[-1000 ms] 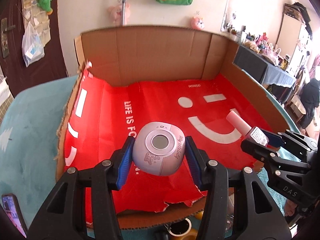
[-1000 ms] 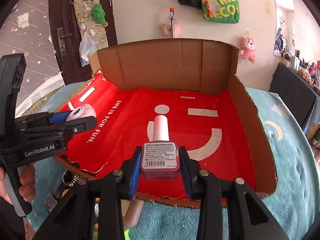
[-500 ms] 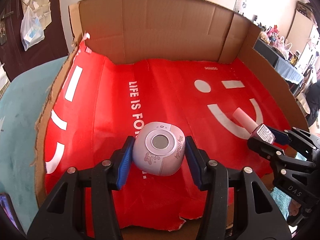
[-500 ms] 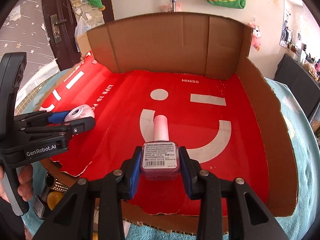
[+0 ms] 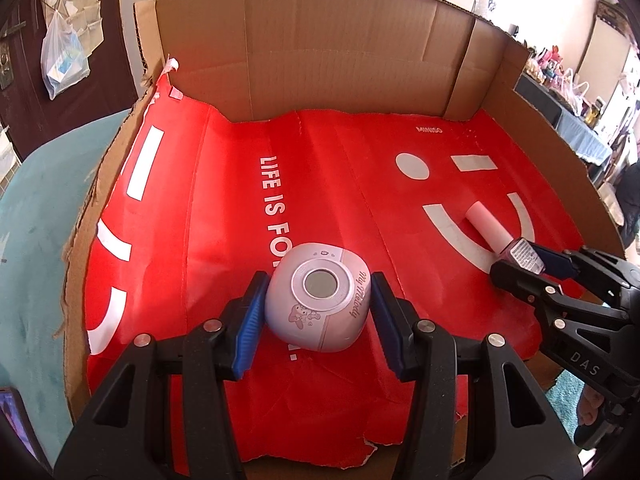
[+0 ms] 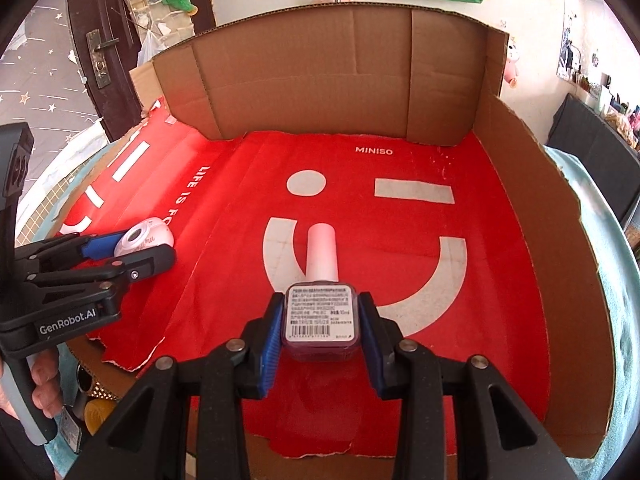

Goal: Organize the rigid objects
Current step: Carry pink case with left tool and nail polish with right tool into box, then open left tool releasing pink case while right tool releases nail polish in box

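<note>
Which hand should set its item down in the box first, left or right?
Probably left. The left hand-held gripper holds the round lilac gadget low over the red liner; the right hand-held gripper holds the nail polish bottle similarly.

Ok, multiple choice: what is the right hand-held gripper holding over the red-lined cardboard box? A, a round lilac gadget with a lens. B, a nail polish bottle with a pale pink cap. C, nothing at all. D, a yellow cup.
B: the right hand-held gripper is clamped on the nail polish bottle, its pale pink cap pointing forward into the cardboard box.
</note>
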Demonstrator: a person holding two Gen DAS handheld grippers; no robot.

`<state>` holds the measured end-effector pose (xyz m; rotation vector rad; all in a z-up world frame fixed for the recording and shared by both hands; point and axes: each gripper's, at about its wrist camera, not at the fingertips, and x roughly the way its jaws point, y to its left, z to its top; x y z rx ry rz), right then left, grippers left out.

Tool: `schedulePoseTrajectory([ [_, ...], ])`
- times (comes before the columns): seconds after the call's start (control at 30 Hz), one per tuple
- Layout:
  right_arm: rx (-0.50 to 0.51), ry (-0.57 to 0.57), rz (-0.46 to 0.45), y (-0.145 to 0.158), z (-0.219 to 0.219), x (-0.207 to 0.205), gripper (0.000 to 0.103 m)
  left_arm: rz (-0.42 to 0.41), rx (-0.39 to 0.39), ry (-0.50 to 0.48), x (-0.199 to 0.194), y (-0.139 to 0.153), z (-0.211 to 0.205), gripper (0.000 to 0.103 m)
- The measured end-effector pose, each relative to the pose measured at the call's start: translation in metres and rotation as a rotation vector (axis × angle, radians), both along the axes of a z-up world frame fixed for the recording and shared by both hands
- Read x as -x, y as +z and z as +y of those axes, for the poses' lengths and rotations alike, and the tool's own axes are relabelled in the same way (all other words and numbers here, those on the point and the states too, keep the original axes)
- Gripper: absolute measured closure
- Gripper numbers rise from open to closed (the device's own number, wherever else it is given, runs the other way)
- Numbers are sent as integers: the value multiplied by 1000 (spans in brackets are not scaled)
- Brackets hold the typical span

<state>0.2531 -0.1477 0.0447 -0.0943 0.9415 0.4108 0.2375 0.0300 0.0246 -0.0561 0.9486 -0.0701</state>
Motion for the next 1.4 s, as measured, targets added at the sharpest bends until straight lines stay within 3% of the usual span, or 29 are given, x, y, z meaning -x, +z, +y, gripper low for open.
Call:
schedulePoseTrajectory([
  [1.03, 5, 7, 12, -2, 4, -8, 65, -1, -15, 23, -15, -3, 2, 53],
  [1.17, 5, 7, 13, -1, 4, -8, 65, 18, -33, 19, -14, -5, -2, 34],
  [1.4, -8, 6, 19, 0, 2, -9, 63, 24, -30, 13, -12, -4, -4, 28],
])
